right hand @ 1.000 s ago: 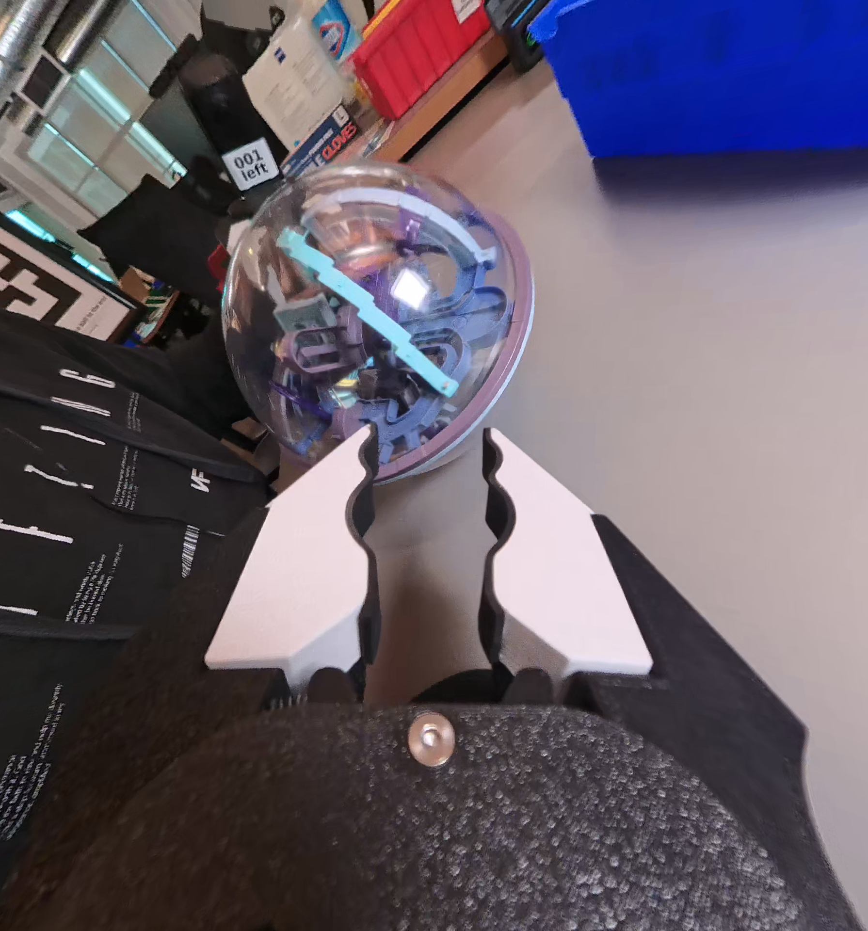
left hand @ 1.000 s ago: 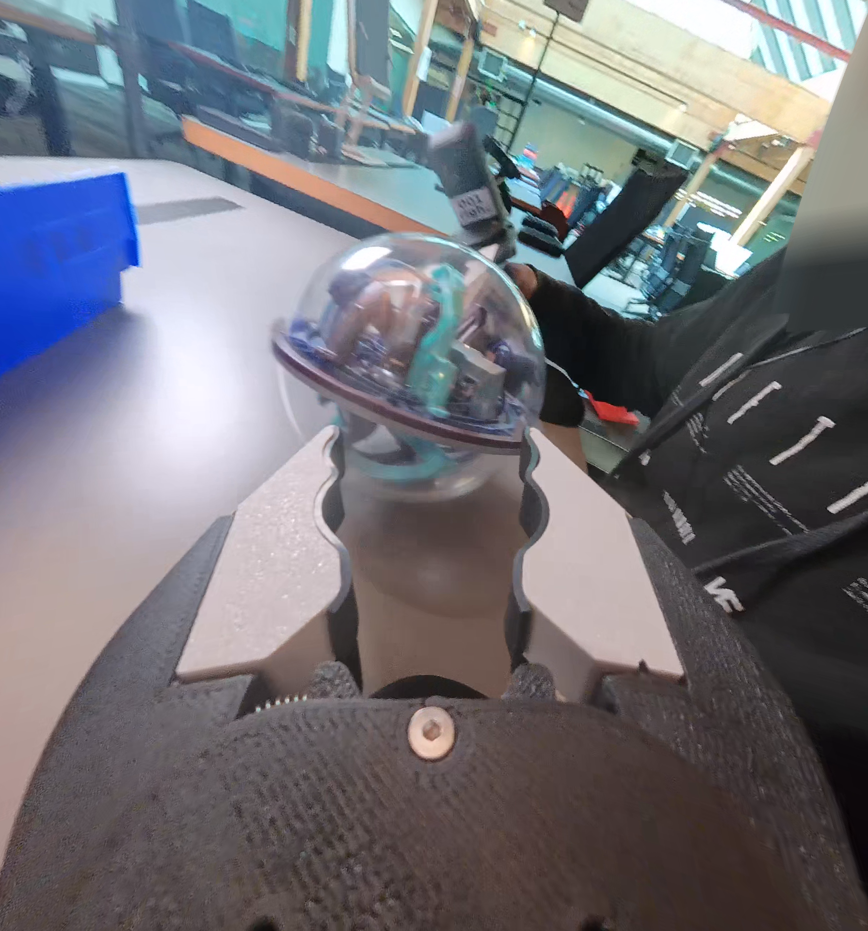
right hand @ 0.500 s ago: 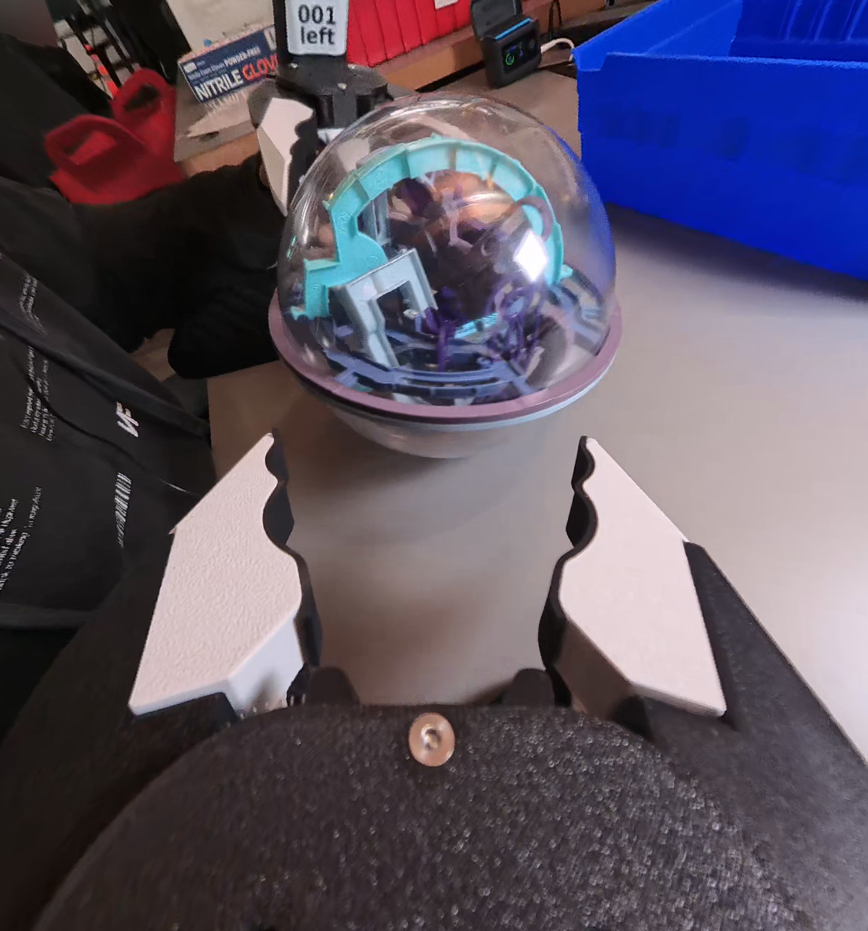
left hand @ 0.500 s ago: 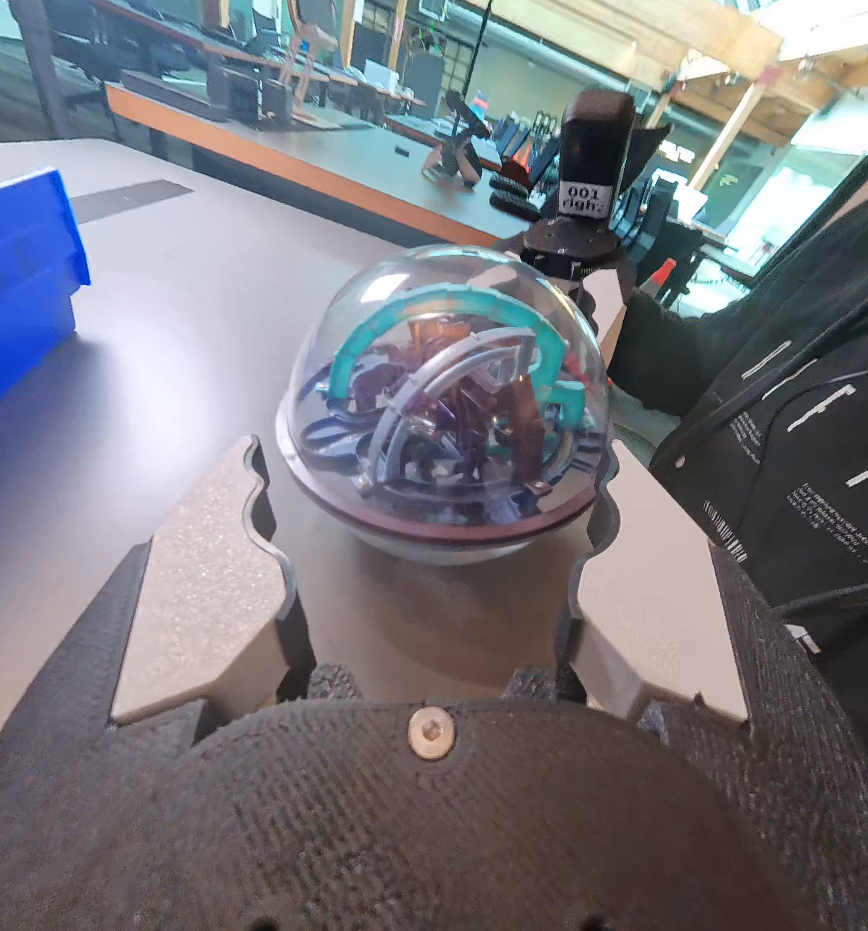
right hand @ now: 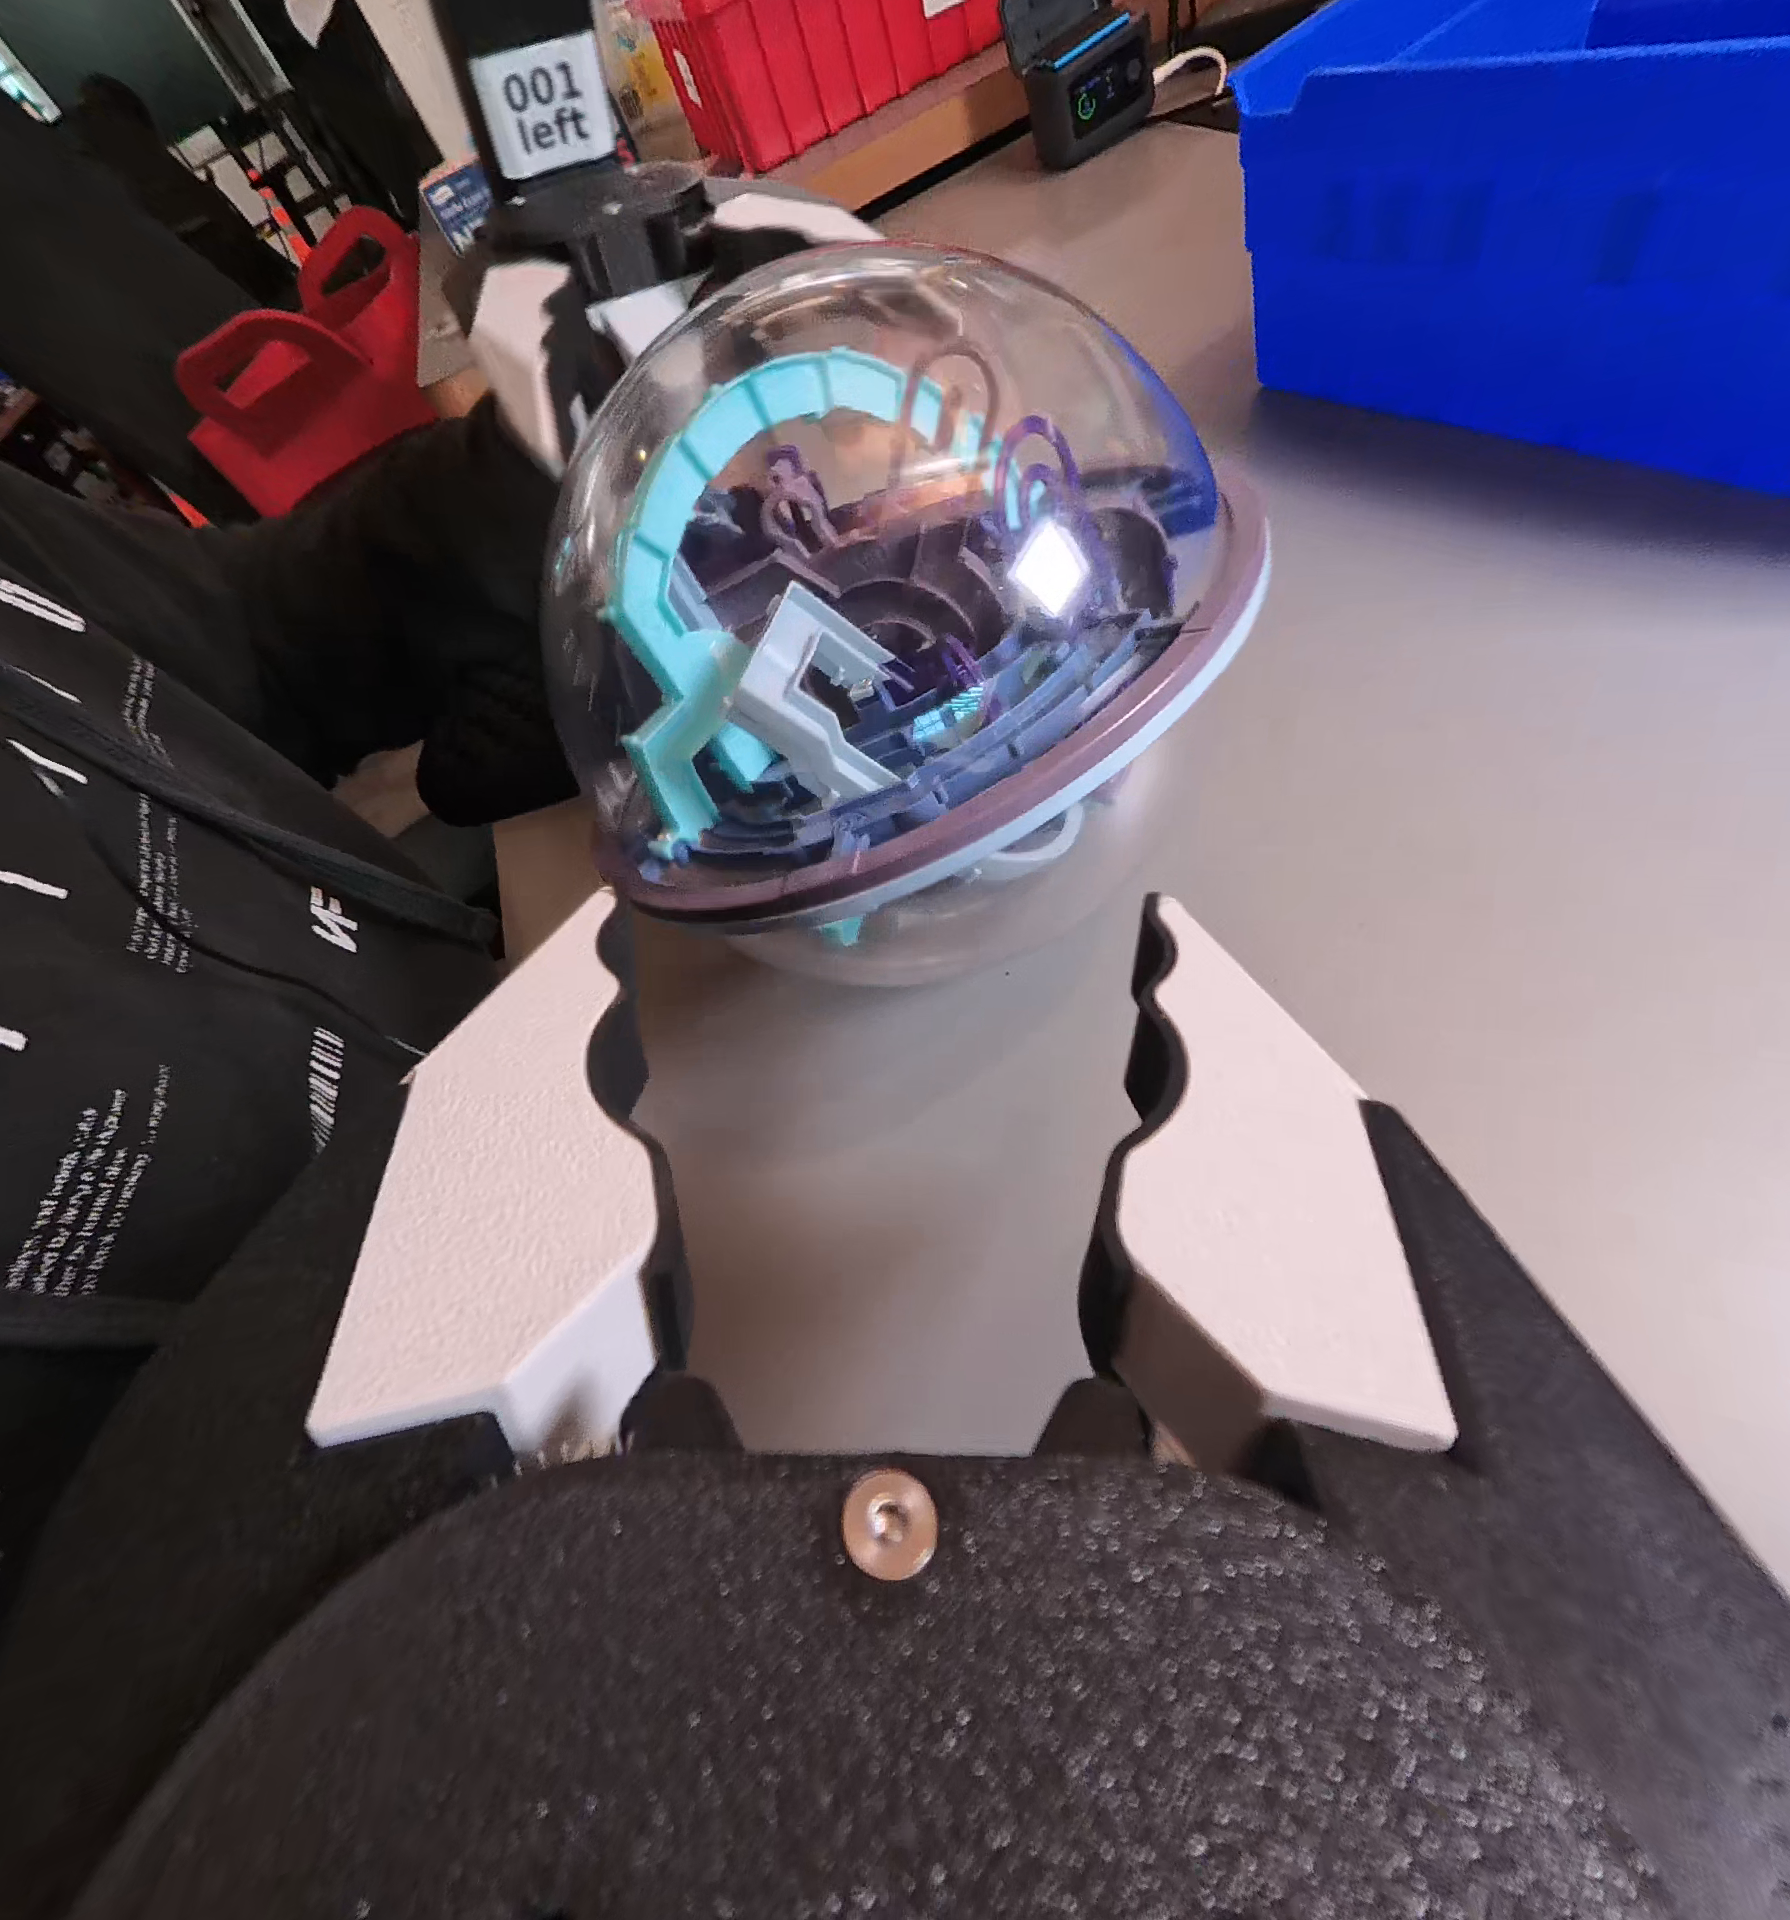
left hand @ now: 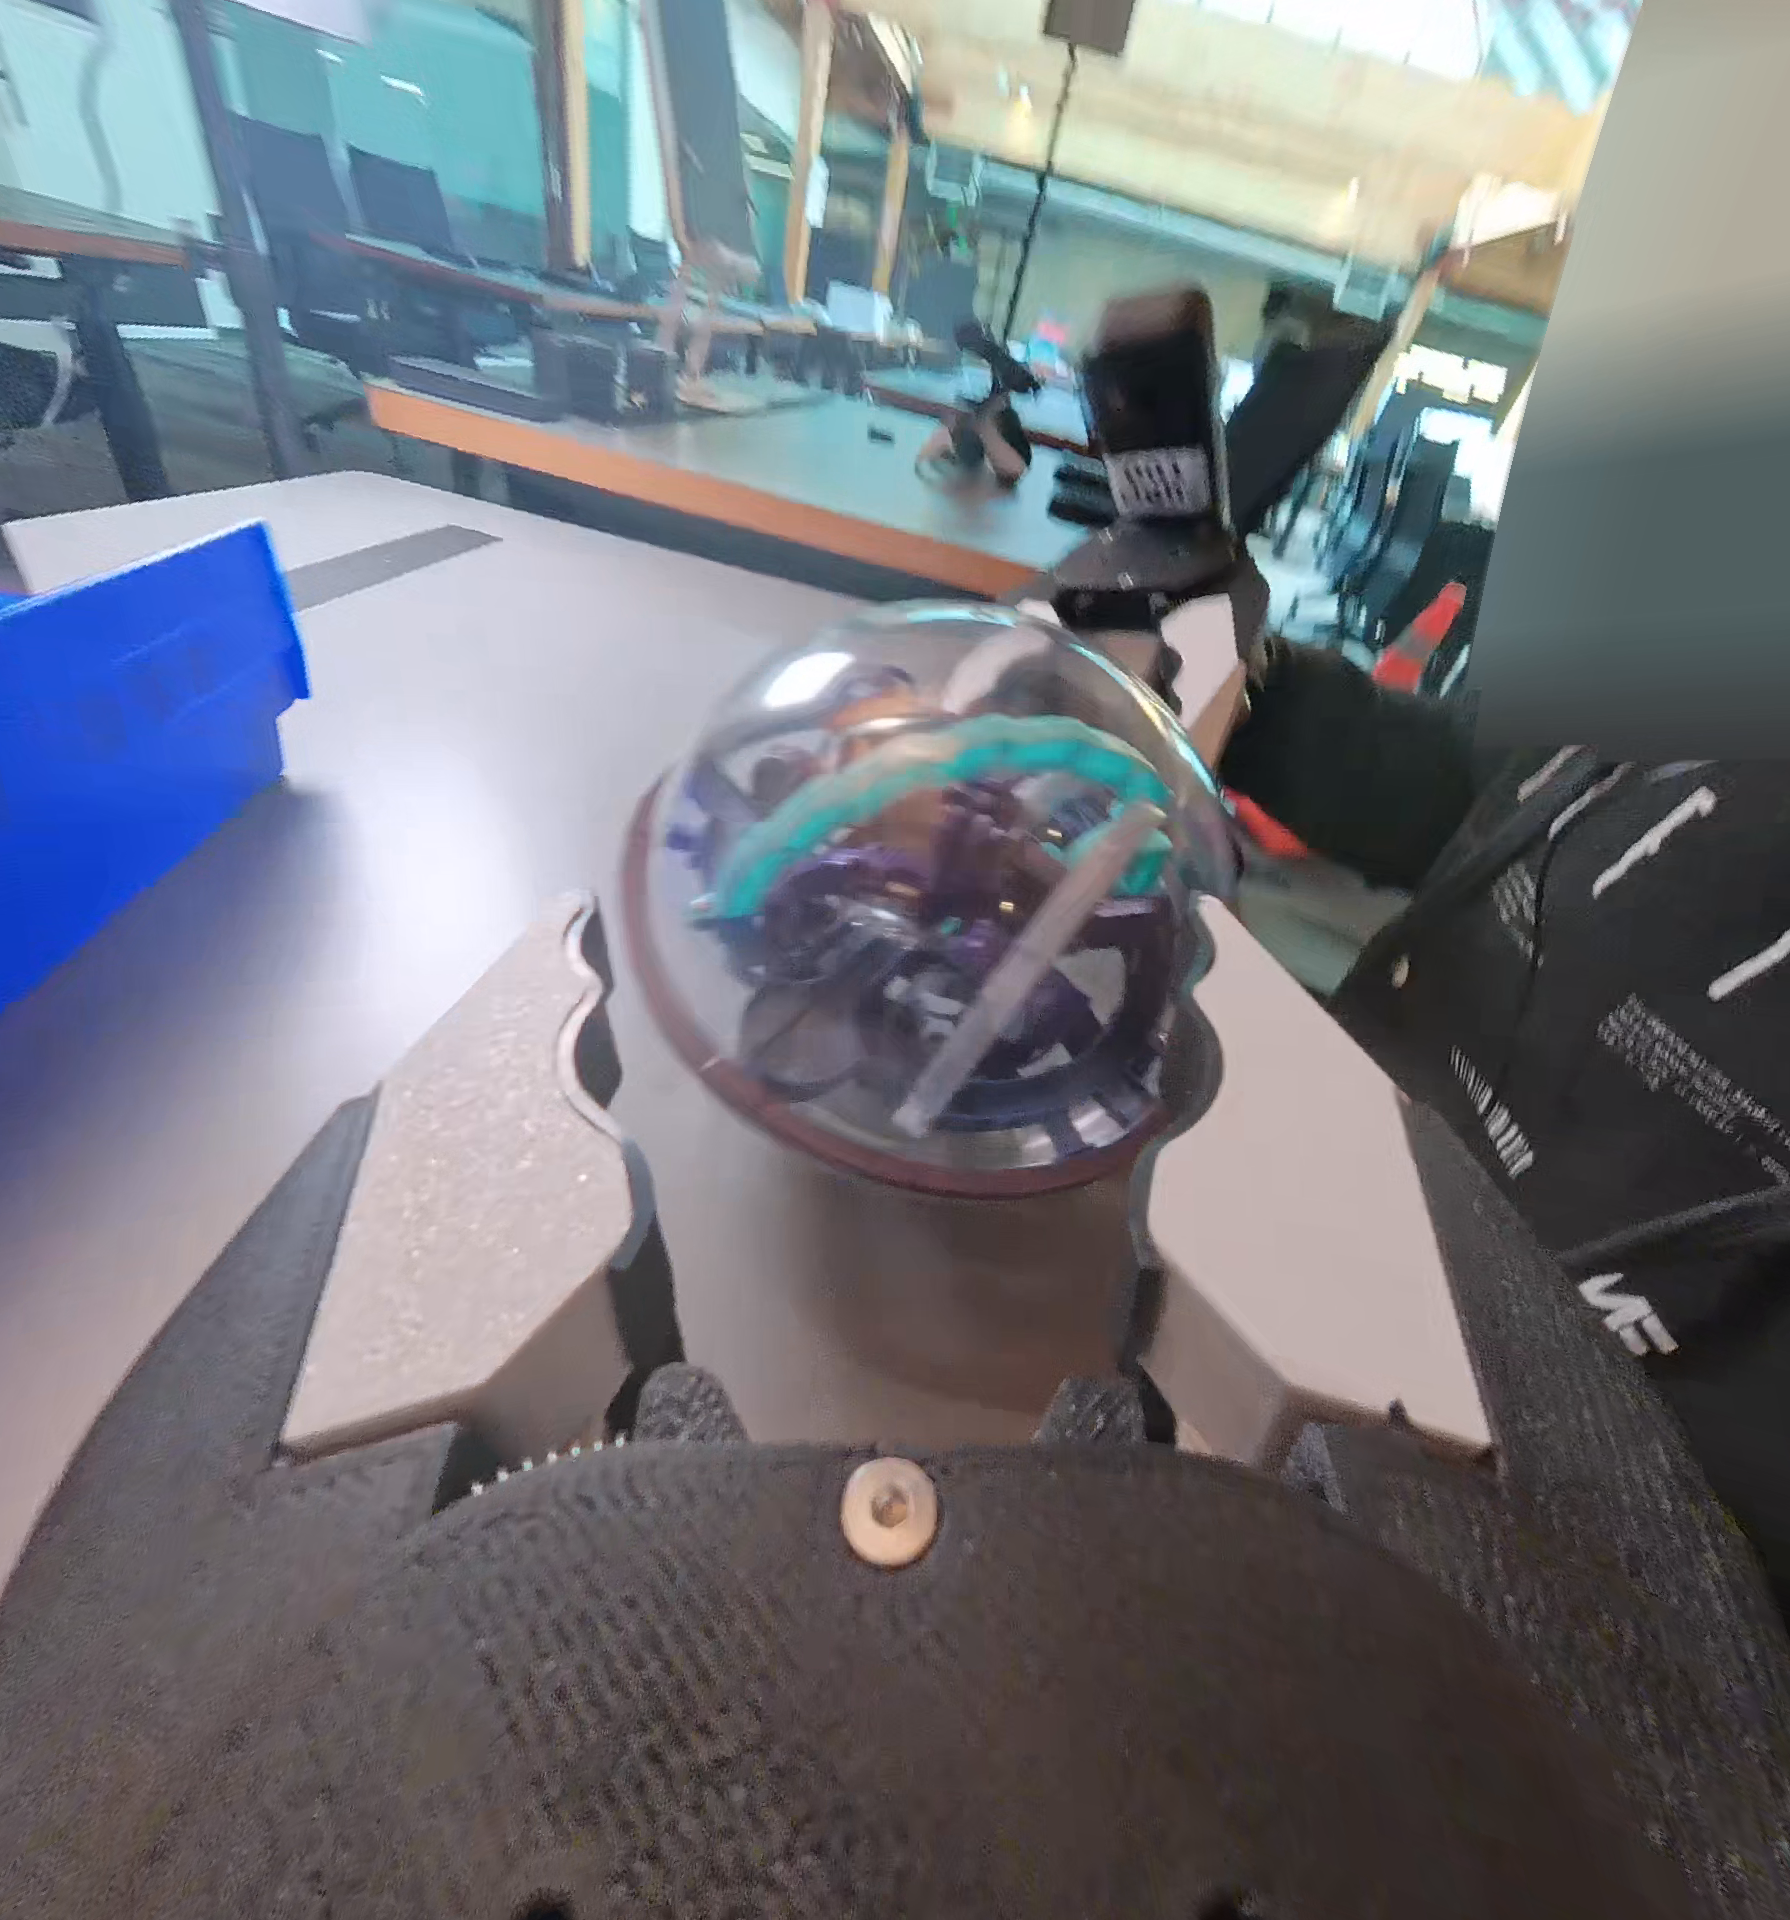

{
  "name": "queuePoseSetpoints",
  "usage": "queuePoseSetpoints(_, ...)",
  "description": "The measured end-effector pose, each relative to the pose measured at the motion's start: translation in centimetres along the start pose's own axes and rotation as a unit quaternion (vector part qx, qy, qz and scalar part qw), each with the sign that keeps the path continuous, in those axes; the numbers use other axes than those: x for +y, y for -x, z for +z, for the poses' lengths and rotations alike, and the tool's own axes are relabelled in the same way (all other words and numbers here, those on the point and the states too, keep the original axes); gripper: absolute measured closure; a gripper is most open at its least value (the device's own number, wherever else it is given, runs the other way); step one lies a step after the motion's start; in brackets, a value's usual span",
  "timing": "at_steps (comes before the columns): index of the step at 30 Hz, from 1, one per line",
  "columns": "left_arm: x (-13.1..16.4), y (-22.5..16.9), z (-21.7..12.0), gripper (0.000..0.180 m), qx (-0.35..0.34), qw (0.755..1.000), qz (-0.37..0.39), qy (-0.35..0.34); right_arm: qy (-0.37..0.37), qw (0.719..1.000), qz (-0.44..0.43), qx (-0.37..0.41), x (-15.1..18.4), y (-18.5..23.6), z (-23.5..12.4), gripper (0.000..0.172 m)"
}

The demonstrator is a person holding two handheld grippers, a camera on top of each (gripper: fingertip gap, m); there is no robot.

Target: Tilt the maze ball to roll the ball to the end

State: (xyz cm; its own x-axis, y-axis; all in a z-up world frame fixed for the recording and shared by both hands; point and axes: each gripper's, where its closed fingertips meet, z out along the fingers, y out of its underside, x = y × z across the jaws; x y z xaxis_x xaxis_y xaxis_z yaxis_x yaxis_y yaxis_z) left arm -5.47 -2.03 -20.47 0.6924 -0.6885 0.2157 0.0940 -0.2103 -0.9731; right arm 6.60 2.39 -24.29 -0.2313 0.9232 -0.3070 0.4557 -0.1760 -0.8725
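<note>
The maze ball [left hand: 922,914], a clear sphere with teal, purple and grey tracks and a dark ring round its middle, rests tilted on the grey table [left hand: 403,831]. My left gripper [left hand: 891,925] is open around its near side. The ball overlaps the right fingertip [left hand: 1197,1039], and a thin strip of table shows at the left fingertip [left hand: 579,935]. In the right wrist view the ball [right hand: 870,623] lies just beyond my open right gripper [right hand: 886,920]. Its left fingertip [right hand: 600,935] meets the ring; the right one stands clear. The small ball inside cannot be made out.
A blue bin [left hand: 101,727] stands on the table beyond the ball and also shows in the right wrist view [right hand: 1545,239]. A person's black sleeves [left hand: 1649,1039] border the table edge. Each gripper shows behind the ball in the other's view: the right [left hand: 1151,540], the left [right hand: 600,218].
Both grippers opened wide, then narrowed again around the ball. The ball, level half a second ago, is now tilted. The right fingers came closer to it.
</note>
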Motion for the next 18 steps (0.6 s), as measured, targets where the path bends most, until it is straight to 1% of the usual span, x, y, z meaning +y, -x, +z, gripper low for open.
queuePoseSetpoints(2, 0.3, 1.7, -1.3, 0.085, -0.003, 0.998, -0.058, -0.015, 0.007, 1.000, 0.014, -0.003, 0.5, 0.4, -0.2, 0.092)
queuePoseSetpoints(4, 1.6, 2.8, -1.8, 0.097, 0.009, 0.993, -0.117, -0.011, 0.018, 0.999, 0.034, -0.008, 1.3, 0.9, -0.1, 0.099)
queuePoseSetpoints(6, 1.5, 2.5, -1.9, 0.112, 0.045, 0.986, -0.159, -0.022, 0.029, 0.998, 0.051, -0.014, 2.1, 1.2, 0.1, 0.107)
queuePoseSetpoints(8, 2.0, 2.1, -1.6, 0.118, 0.069, 0.981, -0.181, 0.007, 0.028, 0.997, 0.070, -0.027, 2.5, 1.6, 0.2, 0.111)
queuePoseSetpoints(9, 2.7, 1.7, -1.2, 0.123, 0.083, 0.976, -0.200, 0.031, 0.027, 0.996, 0.079, -0.035, 2.6, 1.7, 0.3, 0.117)
queuePoseSetpoints(11, 3.6, 0.7, -0.7, 0.135, 0.125, 0.960, -0.241, 0.069, 0.025, 0.995, 0.088, -0.046, 2.7, 1.9, 0.3, 0.127)
queuePoseSetpoints(13, 3.8, 0.0, -0.6, 0.145, 0.162, 0.940, -0.288, 0.083, 0.024, 0.994, 0.093, -0.056, 2.8, 2.0, 0.2, 0.129)
queuePoseSetpoints(15, 3.9, 0.1, -0.6, 0.155, 0.163, 0.936, -0.300, 0.084, 0.021, 0.993, 0.101, -0.063, 2.9, 2.0, 0.1, 0.131)
queuePoseSetpoints(16, 4.0, 0.2, -0.6, 0.163, 0.158, 0.936, -0.301, 0.086, 0.021, 0.992, 0.102, -0.067, 3.0, 1.9, 0.1, 0.133)
queuePoseSetpoints(17, 4.0, 0.2, -0.6, 0.170, 0.157, 0.936, -0.302, 0.087, 0.020, 0.992, 0.106, -0.072, 3.1, 1.9, 0.1, 0.137)
queuePoseSetpoints(18, 4.0, 0.1, -0.7, 0.173, 0.159, 0.936, -0.301, 0.086, 0.018, 0.991, 0.111, -0.077, 3.1, 1.9, 0.0, 0.142)
